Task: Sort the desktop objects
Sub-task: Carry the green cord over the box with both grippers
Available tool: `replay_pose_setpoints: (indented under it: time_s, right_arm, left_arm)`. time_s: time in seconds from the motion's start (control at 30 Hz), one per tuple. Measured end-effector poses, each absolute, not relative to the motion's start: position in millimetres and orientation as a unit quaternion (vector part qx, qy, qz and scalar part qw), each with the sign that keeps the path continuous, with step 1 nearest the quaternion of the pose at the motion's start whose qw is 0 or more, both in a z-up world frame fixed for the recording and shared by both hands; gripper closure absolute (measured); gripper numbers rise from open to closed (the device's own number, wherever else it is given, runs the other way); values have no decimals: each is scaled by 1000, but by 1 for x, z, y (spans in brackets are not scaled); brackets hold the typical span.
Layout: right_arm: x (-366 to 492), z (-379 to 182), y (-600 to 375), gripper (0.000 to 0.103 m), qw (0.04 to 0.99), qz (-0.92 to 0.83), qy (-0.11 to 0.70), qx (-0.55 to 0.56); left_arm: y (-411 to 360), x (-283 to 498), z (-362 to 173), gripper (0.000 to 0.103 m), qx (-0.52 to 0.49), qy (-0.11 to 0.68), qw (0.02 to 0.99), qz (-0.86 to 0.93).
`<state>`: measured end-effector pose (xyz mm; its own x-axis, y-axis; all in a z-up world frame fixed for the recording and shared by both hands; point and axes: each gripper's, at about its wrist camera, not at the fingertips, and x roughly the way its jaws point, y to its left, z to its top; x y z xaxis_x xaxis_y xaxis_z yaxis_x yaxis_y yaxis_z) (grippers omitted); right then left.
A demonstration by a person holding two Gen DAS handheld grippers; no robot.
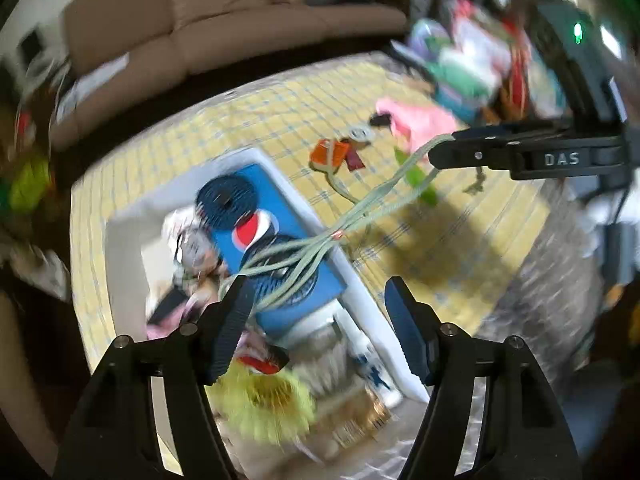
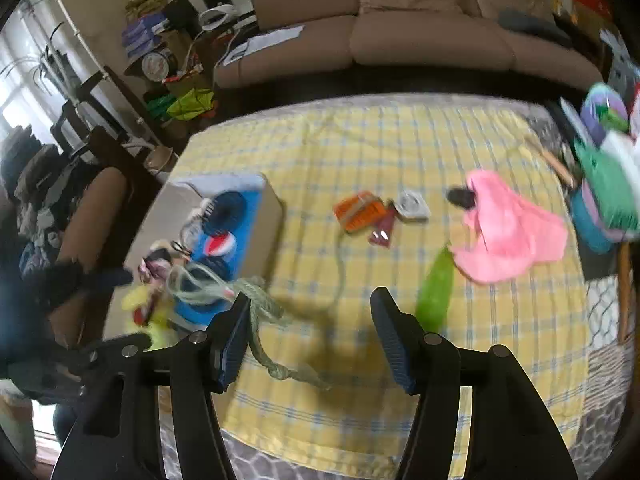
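A yellow checked tablecloth (image 2: 360, 152) covered the table, with a white storage box (image 1: 360, 292) of clutter at its left. Both black grippers, left (image 1: 320, 320) and right (image 2: 310, 332), stood spread apart; a pale green braided cord (image 1: 360, 216) trailed from box to right fingers.

Two black grippers are seen, left gripper (image 1: 320, 320) and right gripper (image 2: 310, 340), each fitted with ribbed blue pads (image 1: 230, 328), silver screws (image 1: 122, 341), white "DAS" lettering (image 1: 562, 159) and a green light (image 1: 577, 33).

Yellow-and-blue checked cloth (image 2: 380, 152), pink towel (image 2: 512, 232), pale-green cord (image 1: 320, 248)
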<state>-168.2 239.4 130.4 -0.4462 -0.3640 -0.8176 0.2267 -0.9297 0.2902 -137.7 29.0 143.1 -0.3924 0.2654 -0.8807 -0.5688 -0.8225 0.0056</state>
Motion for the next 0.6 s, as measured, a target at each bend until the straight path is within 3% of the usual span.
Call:
replay_pose_setpoints:
  time_s: [0.2, 0.3, 0.47, 0.57, 0.6]
  right_arm:
    - [-177, 55, 256, 41, 254, -765, -303, 509]
    - [-181, 12, 242, 41, 273, -694, -420, 517]
    - [-185, -19, 220, 42, 278, -636, -528, 489]
    - [-190, -19, 217, 51, 267, -638, -544, 475]
    - [-191, -17, 217, 62, 269, -640, -549, 466]
  left_arm:
    - [66, -157, 121, 39, -498, 236, 246, 797]
    - [53, -166, 114, 39, -519, 200, 247, 793]
    - [28, -172, 105, 40, -534, 152, 260, 790]
    - [22, -168, 101, 40, -531, 143, 265, 792]
    - [22, -166, 101, 40, -529, 140, 268, 793]
